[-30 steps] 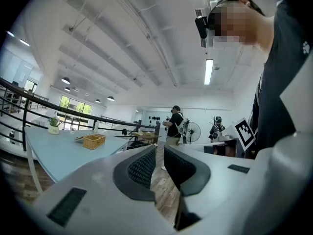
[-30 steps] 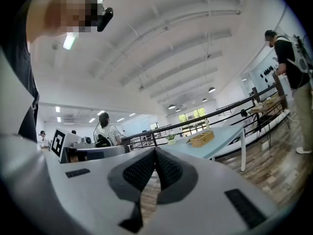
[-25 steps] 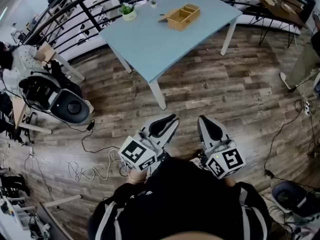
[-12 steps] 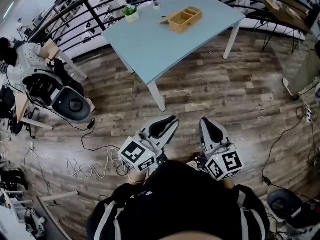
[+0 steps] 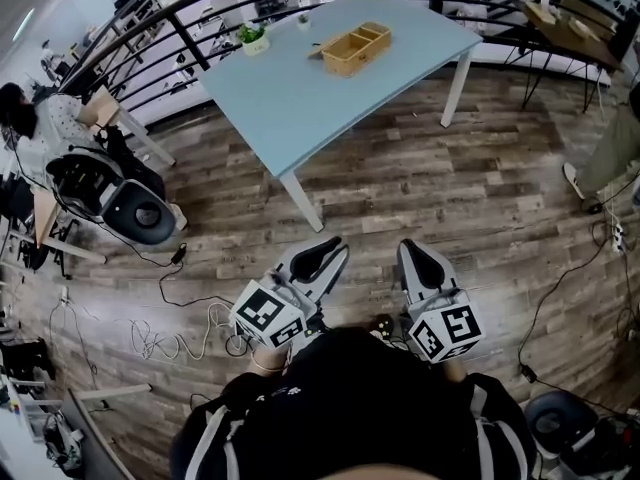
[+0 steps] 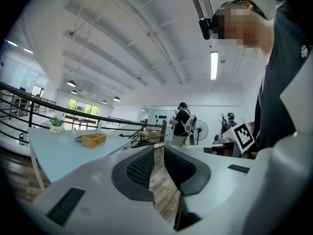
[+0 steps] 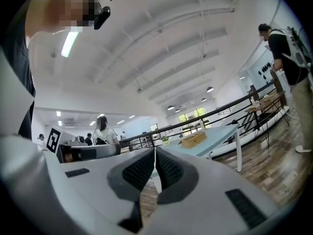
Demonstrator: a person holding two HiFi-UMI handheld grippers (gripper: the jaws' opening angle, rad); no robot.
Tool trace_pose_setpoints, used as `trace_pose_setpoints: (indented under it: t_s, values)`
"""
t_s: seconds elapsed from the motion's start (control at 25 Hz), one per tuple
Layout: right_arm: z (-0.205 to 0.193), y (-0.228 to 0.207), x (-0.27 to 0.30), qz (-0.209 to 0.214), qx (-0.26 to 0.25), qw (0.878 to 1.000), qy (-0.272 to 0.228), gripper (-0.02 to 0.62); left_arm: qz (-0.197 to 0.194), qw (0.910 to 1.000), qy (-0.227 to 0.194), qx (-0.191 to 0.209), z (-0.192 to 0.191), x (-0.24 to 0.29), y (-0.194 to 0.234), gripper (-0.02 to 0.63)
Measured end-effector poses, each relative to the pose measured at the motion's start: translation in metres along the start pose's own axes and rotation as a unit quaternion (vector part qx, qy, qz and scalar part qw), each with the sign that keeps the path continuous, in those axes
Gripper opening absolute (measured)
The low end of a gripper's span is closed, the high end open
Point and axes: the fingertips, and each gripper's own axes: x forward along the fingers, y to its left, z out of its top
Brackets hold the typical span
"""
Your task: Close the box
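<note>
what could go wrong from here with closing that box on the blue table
Loose cables lie on the floor close to the person: a possible trip on the walk to the blue table. The wooden box sits on its far side, so reaching it may mean leaning. The potted plant nearby could get knocked.

Box [image 5: 356, 48] on table [image 5: 300, 103], plant [image 5: 251, 35] to its L (far end); left tool [image 5: 318, 257], right tool [image 5: 424, 259] nearer.

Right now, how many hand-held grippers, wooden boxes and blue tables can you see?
Hand-held grippers: 2 (left hand-held gripper, right hand-held gripper)
Wooden box: 1
Blue table: 1
Total: 4
</note>
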Motion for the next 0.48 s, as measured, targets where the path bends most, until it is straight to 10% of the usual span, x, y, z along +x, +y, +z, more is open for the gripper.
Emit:
trace_pose_setpoints:
  t_s: [0.48]
  values:
    - [0.005, -0.027, -0.03, -0.01, 0.001, 1.0, 0.006, 0.04, -0.002, 0.9999, 0.009, -0.009, -0.001, 0.022, -0.025, 0.06]
